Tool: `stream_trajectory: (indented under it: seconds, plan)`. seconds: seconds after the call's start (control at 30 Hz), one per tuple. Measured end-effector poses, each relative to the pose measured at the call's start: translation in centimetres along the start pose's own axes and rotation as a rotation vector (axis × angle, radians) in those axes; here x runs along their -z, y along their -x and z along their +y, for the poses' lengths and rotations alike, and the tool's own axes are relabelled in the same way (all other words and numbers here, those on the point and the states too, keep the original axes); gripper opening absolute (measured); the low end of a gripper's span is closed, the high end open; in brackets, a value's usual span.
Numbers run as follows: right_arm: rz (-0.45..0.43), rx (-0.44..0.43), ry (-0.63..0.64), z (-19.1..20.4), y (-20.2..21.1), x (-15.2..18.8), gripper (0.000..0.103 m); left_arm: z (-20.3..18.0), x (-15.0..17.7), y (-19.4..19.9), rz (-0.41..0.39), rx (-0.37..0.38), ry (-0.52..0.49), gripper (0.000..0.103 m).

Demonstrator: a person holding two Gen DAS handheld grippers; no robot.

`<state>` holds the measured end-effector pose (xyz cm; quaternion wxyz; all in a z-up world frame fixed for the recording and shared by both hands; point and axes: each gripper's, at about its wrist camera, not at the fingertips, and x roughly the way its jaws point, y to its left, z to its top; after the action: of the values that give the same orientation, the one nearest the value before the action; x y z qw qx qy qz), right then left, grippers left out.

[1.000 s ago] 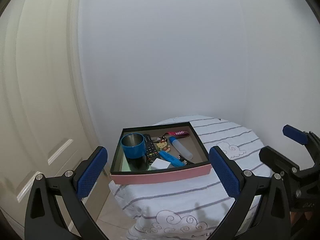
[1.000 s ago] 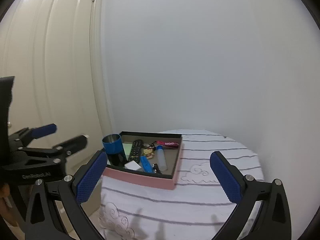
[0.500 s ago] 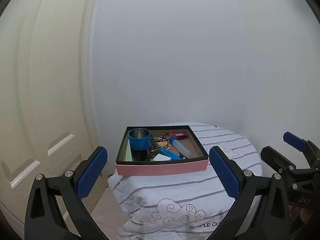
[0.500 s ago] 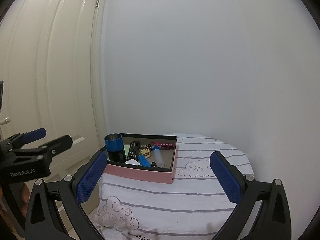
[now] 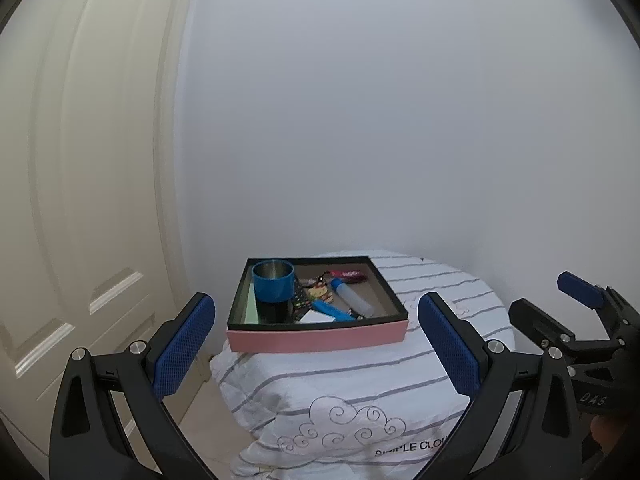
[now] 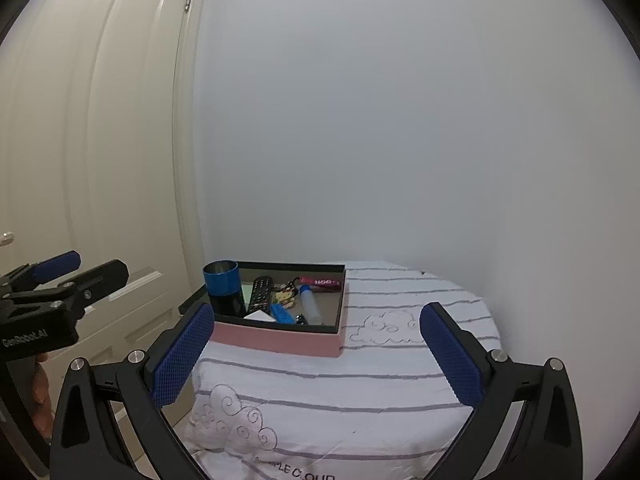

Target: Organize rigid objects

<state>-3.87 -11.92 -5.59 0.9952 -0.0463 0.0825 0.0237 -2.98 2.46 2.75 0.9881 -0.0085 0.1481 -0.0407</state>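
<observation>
Pink tray: pink-walled, black-lined rectangular tray (image 5: 316, 339) sitting at the striped white bedding's (image 6: 360, 384) left edge.
Fingers: left gripper (image 5: 316, 350) and right gripper (image 6: 316, 354) hovering wide open, holding nothing.
Risk: soft bedding tipping the blue metal cup (image 5: 273, 280).

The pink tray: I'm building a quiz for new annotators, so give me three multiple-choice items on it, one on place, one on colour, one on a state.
1. Where in the pink tray does the cup stand?
A. far-left corner
B. near-right corner
C. outside it

2. What colour is the cup's upper band?
A. red
B. blue
C. yellow

3. How do the left gripper and right gripper stand?
A. both shut on objects
B. one holds the remote
C. both open and empty

Answers:
1 A, it fills the tray's far-left corner beside the remote.
2 B, blue above a black base.
3 C, wide gaps show between the pads.
</observation>
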Motion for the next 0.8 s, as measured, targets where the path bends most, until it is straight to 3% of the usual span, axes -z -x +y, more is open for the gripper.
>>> stream_trajectory:
  seconds: [0.33, 0.8]
  plan:
    - [-0.036, 0.083, 0.014, 0.4, 0.4, 0.1, 0.103, -0.2, 0.0, -0.6, 0.010, -0.013, -0.010, 0.103]
    - [-0.024, 0.083, -0.002, 0.2, -0.2, 0.2, 0.103, -0.5, 0.4, -1.1, -0.003, -0.040, -0.029, 0.103]
